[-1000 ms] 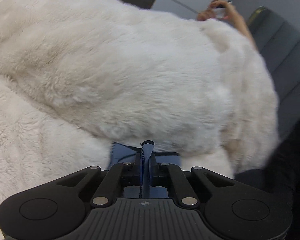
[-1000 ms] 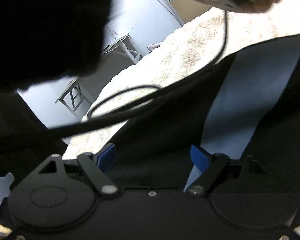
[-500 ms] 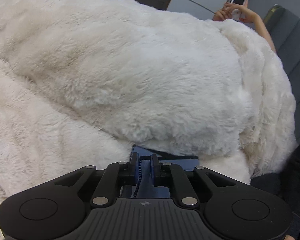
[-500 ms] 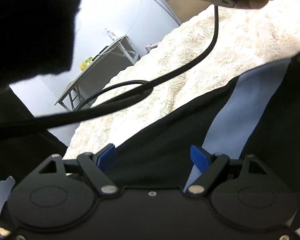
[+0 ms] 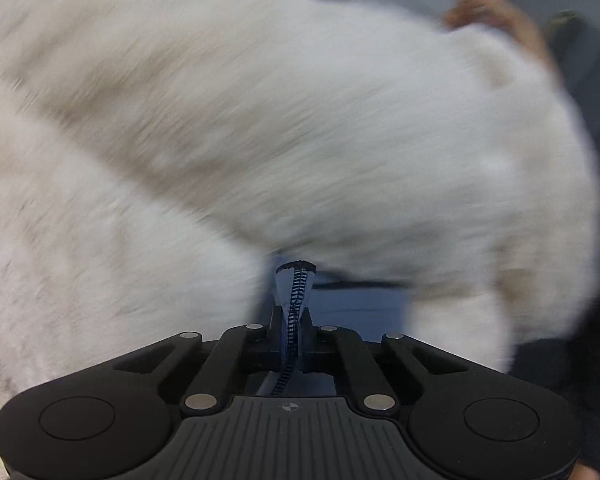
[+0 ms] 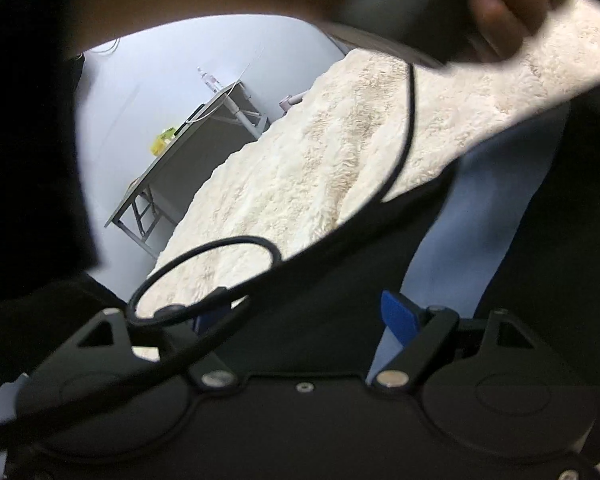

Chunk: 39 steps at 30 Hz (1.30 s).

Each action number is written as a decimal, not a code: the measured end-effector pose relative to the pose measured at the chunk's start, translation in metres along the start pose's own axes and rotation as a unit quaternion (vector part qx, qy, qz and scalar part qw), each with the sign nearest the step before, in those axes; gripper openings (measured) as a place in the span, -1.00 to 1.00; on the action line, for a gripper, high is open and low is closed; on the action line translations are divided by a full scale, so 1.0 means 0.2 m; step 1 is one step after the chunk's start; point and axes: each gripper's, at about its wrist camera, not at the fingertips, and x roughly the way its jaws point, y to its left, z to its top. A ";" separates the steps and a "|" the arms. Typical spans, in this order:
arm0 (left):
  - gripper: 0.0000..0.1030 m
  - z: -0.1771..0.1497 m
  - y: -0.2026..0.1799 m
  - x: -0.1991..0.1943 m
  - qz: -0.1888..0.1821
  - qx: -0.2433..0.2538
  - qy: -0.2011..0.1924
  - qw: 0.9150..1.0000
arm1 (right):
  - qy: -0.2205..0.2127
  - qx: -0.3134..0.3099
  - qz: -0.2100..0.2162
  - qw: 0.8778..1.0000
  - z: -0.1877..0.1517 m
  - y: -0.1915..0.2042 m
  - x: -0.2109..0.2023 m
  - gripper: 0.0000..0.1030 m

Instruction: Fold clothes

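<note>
Dark garment with pale blue panel and zipper edge (image 5: pixel 296 300) — lying on fluffy cream blanket (image 5: pixel 260 128). Zipper edge pinched in left gripper (image 5: pixel 294 344), jaws just closed. Right gripper (image 6: pixel 304 312) wide, over dark cloth — black cable (image 6: pixel 408 120) across.

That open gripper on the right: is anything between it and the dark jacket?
Yes. A black cable loops across just ahead of the right gripper, over the jacket and fluffy blanket. Its jaws stand open, with jacket fabric between them.
</note>
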 end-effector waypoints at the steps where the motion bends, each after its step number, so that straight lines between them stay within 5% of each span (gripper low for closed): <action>1: -0.92 0.01 -0.09 -0.05 -0.039 0.020 -0.003 0.999 | -0.001 0.000 0.001 1.000 0.01 0.00 -0.01 0.58; 3: -0.91 0.02 -0.20 -0.11 -0.099 0.056 -0.009 0.993 | -0.006 -0.003 0.003 1.000 0.01 0.01 -0.04 0.58; 4: -0.91 0.02 -0.21 -0.11 -0.099 0.062 -0.007 0.993 | -0.009 -0.008 0.005 1.000 0.01 0.03 -0.05 0.58; 9: -0.91 0.07 0.05 0.09 0.046 0.045 0.012 0.998 | -0.002 -0.036 0.002 0.999 -0.03 0.06 -0.05 0.58; 14: -0.85 0.08 0.25 0.26 0.033 0.015 0.029 0.999 | 0.001 -0.014 -0.002 1.000 -0.03 0.03 -0.06 0.57; 15: -0.84 0.08 0.28 0.27 0.053 0.009 0.024 0.998 | -0.003 -0.012 -0.003 1.000 -0.02 0.03 -0.06 0.57; 22: 0.27 0.08 0.22 0.10 0.172 -0.003 -0.019 0.985 | -0.006 -0.020 0.001 1.000 -0.03 0.00 -0.07 0.58; 24: 0.58 0.06 0.11 -0.09 0.232 -0.014 -0.064 0.970 | -0.008 -0.022 0.003 1.000 -0.03 0.01 -0.07 0.58; 28: 0.63 -0.06 -0.15 -0.43 0.292 -0.060 -0.172 0.939 | -0.018 -0.029 0.007 0.999 -0.03 0.02 -0.13 0.58; 31: 0.99 -0.25 -0.47 -0.76 0.338 -0.107 -0.273 0.894 | -0.027 -0.052 0.014 0.998 -0.04 0.05 -0.21 0.60; 36: 0.99 -0.62 -1.09 -1.10 0.436 -0.123 -0.364 0.814 | -0.038 -0.088 -0.002 0.995 -0.12 0.13 -0.28 0.61; 39: 0.99 -0.84 -1.39 -1.22 0.479 -0.138 -0.401 0.768 | -0.008 -0.118 -0.010 0.993 -0.17 0.27 -0.32 0.61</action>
